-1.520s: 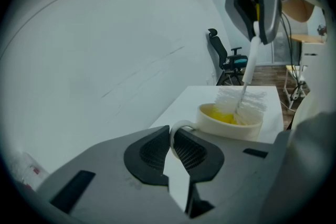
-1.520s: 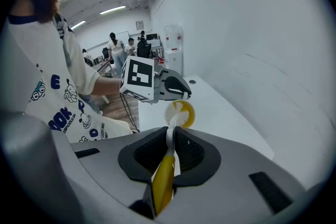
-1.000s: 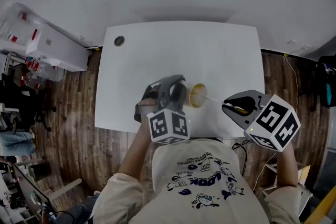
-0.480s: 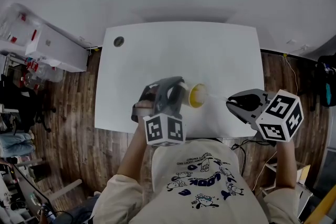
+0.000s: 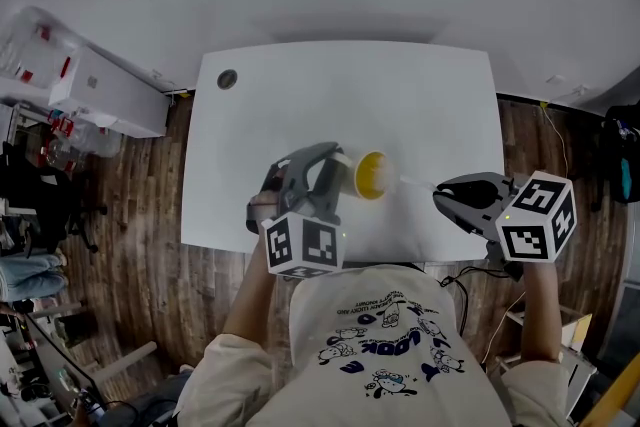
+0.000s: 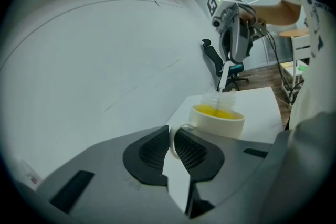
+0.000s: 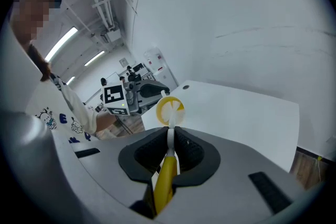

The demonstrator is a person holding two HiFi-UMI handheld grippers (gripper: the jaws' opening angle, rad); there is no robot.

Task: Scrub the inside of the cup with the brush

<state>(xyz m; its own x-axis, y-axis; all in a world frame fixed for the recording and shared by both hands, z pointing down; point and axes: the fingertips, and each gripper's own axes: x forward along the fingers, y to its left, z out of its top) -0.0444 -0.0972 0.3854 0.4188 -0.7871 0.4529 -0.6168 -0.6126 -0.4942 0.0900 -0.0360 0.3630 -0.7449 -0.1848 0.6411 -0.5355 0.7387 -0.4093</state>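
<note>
A white cup [image 5: 371, 175] with a yellow inside is held above the white table [image 5: 300, 95], tilted so its mouth faces right. My left gripper [image 5: 336, 177] is shut on the cup's handle, which sits between the pads [image 6: 191, 152] in the left gripper view, with the cup [image 6: 218, 120] just beyond. My right gripper [image 5: 441, 198] is shut on the brush [image 5: 415, 183]. Its yellow handle [image 7: 165, 181] runs back between the jaws and the white bristle head [image 7: 170, 113] sits at the mouth of the cup [image 7: 169, 107]. The bristles [image 6: 223, 96] dip just past the rim.
A dark round grommet [image 5: 227, 78] sits in the table's far left corner. A white cabinet [image 5: 100, 85] stands left of the table on the wooden floor. An office chair [image 6: 212, 60] stands beyond the table. My torso is against the table's near edge.
The cup has tipped to show more of its yellow inside, and the left gripper shifted slightly left. The right gripper drew back a little to the right with the brush.
</note>
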